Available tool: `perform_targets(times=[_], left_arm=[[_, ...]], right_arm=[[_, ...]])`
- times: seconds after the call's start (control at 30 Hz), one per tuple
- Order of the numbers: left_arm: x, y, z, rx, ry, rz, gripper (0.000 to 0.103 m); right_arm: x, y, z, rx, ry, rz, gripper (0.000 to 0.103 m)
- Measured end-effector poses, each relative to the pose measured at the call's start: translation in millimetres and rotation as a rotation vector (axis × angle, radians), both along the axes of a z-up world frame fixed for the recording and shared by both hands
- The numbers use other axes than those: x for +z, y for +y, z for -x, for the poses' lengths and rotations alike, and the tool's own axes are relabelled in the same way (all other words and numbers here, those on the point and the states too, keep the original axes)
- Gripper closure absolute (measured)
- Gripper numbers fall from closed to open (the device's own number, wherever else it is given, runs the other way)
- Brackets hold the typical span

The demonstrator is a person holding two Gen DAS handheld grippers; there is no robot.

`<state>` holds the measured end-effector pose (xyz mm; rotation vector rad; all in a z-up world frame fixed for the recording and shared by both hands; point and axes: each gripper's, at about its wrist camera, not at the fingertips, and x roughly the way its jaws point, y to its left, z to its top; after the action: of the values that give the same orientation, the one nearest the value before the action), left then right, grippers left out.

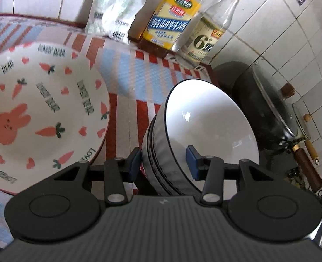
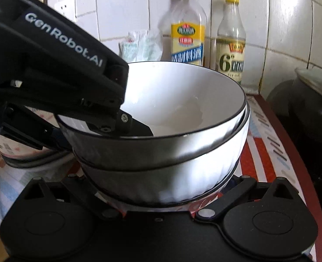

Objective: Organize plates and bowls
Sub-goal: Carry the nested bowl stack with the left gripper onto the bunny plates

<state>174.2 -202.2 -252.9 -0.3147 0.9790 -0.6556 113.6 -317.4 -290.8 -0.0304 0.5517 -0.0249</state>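
Tiled kitchen bench (image 1: 126, 76) wearing a striped mat.
Left gripper (image 1: 164, 161) is pinching the top white bowl's (image 2: 182, 100) rim in a nested stack; right gripper's (image 2: 161, 196) state I cannot tell.

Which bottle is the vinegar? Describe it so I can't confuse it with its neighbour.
Look along the tiled wall behind the stacked white bowls. Two clear bottles stand there; it is the slimmer one nearer the black wok, with a bright yellow cap and a large "6°" on its label.

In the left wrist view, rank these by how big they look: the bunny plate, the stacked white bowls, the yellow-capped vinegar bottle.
1. bunny plate, largest
2. stack of white bowls, though it is nearest the camera, so its real size against the plate is unsure
3. yellow-capped vinegar bottle, smallest, and farthest back
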Motion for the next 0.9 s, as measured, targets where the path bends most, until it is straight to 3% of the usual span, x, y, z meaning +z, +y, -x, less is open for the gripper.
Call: perform_targets(times=[0.17, 0.33, 0.47, 0.67, 0.9], left_arm=[[28, 20, 4, 0.004, -0.025, 0.000, 0.060], [59, 54, 3, 0.029, -0.066, -0.047, 0.060], [67, 88, -11, 0.063, -0.057, -0.051, 0.060], [56, 128, -39, 0.128, -0.050, -0.104, 0.060], [23, 152, -79, 0.106, 0.001, -0.095, 0.060]], right_arm=[[26, 16, 2, 0.008, -0.014, 0.006, 0.000], [54, 46, -5, 0.051, -0.009, -0.031, 0.000], [66, 78, -19, 0.099, -0.015, -0.031, 0.000], [59, 118, -54, 0.175, 0.017, -0.067, 0.000], [39, 141, -100, 0.191, 0.102, -0.042, 0.000]])
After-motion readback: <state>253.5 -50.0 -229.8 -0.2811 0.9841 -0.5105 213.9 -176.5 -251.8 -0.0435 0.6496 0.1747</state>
